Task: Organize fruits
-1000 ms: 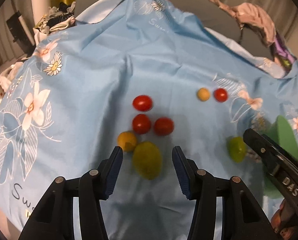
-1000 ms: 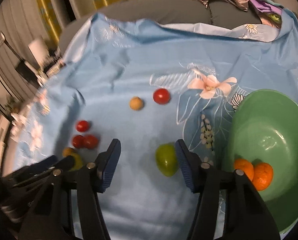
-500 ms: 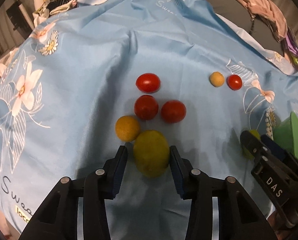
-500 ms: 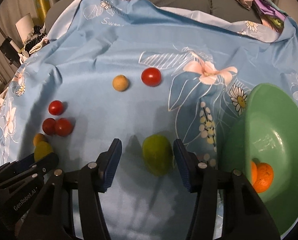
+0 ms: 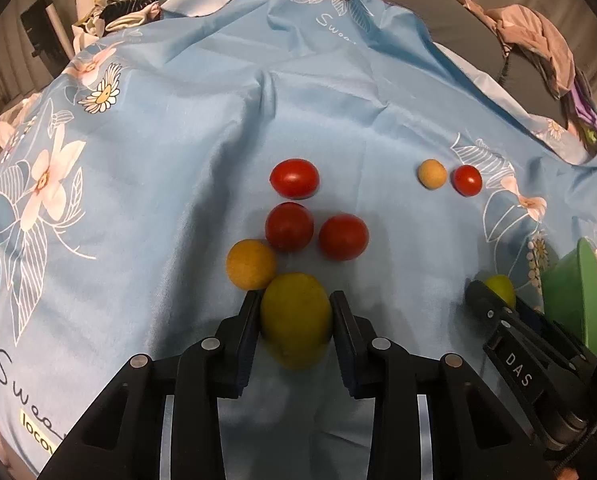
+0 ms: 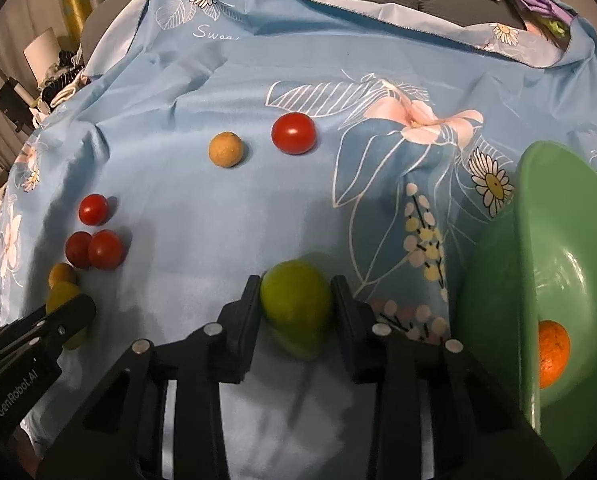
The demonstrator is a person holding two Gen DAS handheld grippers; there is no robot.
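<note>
"DAS" stands on the right gripper (image 5: 494, 300), "GenRobot.AI" on the left gripper (image 6: 72, 312), and a script "Swee…" on the blue cloth (image 6: 218, 184).

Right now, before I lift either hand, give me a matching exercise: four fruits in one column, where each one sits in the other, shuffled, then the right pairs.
Things
1. yellow-green fruit
2. green fruit
3. orange fruit
4. tan round fruit

Places
A. inside the green bowl
B. between the left gripper fingers, on the cloth
C. loose on the blue floral cloth, beside a red tomato
D. between the right gripper fingers, on the cloth

Pairs: 1-B, 2-D, 3-A, 4-C
</note>
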